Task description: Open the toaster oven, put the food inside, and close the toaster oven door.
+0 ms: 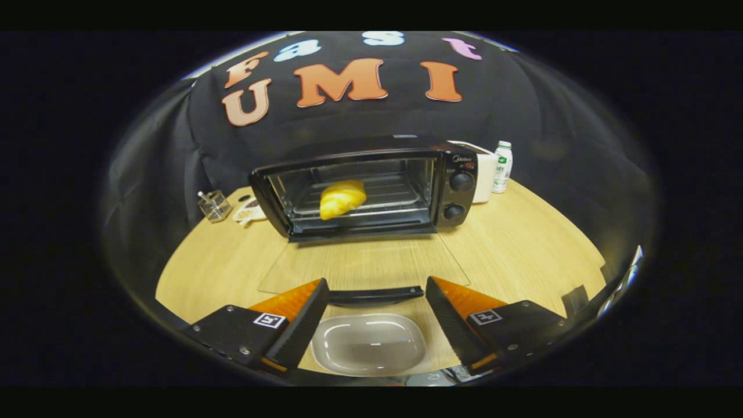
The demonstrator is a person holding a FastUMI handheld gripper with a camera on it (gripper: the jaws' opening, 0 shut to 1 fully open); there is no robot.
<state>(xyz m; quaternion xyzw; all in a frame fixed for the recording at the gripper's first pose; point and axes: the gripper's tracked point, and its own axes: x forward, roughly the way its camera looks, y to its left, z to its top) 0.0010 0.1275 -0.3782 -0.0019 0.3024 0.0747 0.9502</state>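
A black toaster oven [371,186] stands at the back of the wooden table with its glass door [365,261] folded down flat toward me. A yellow croissant [342,198] lies on the rack inside. The door's black handle [374,295] runs just ahead of my gripper [376,287], spanning the gap between the two fingertips. The fingers stand wide apart and open, touching nothing. Between them, nearer to me, an empty white plate [368,343] rests on the table.
A white bottle [502,166] and a white box [484,174] stand right of the oven. Left of it are a small clear glass container [213,205] and a small white item [251,212]. The round wooden table [522,244] ends at the black cloth wall.
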